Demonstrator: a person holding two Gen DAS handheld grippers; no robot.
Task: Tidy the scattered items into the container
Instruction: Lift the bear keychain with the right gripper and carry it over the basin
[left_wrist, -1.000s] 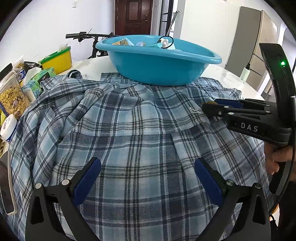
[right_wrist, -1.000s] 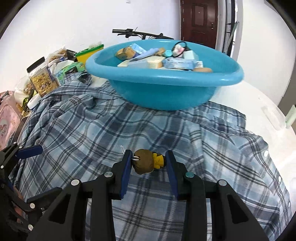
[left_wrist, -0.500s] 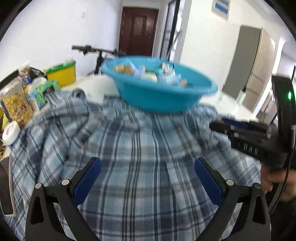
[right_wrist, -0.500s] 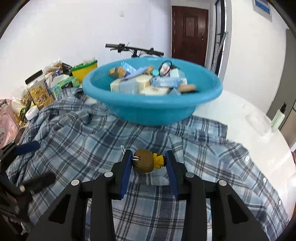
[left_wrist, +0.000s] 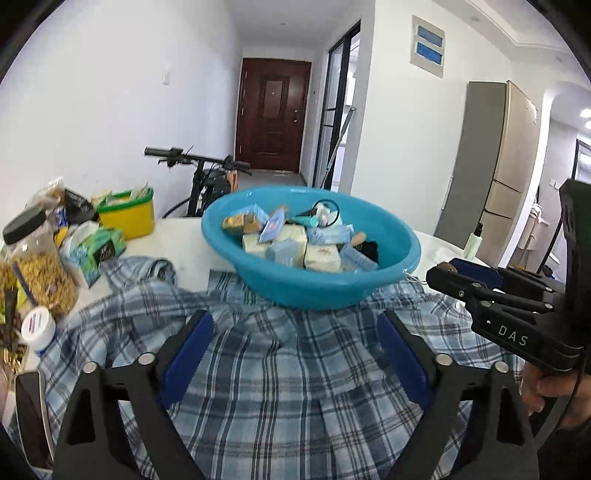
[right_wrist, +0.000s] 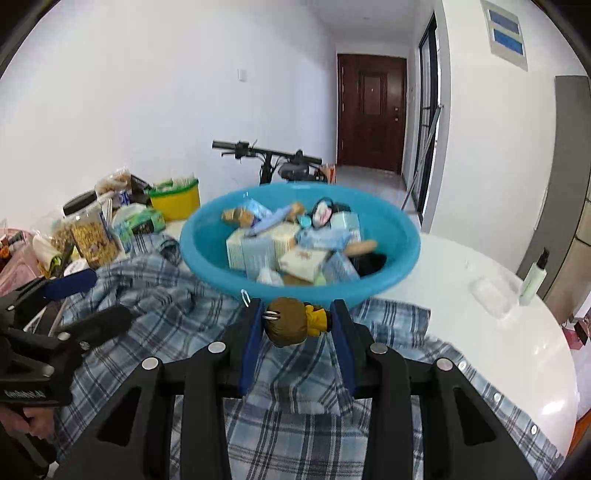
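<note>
**One figure held, basin just ahead**

Your right gripper (right_wrist: 297, 323) is clamped on the small brown-headed figure (right_wrist: 291, 325), held clear of the plaid shirt (right_wrist: 295, 424) so it can pass over the basin (right_wrist: 207, 258) rim. Your left gripper (left_wrist: 291, 354) holds nothing; its jaws have just been narrowing over bare shirt, still apart. Against a second ago, both views sit higher and the basin's contents show more fully, with the figure nearer its rim.
</note>
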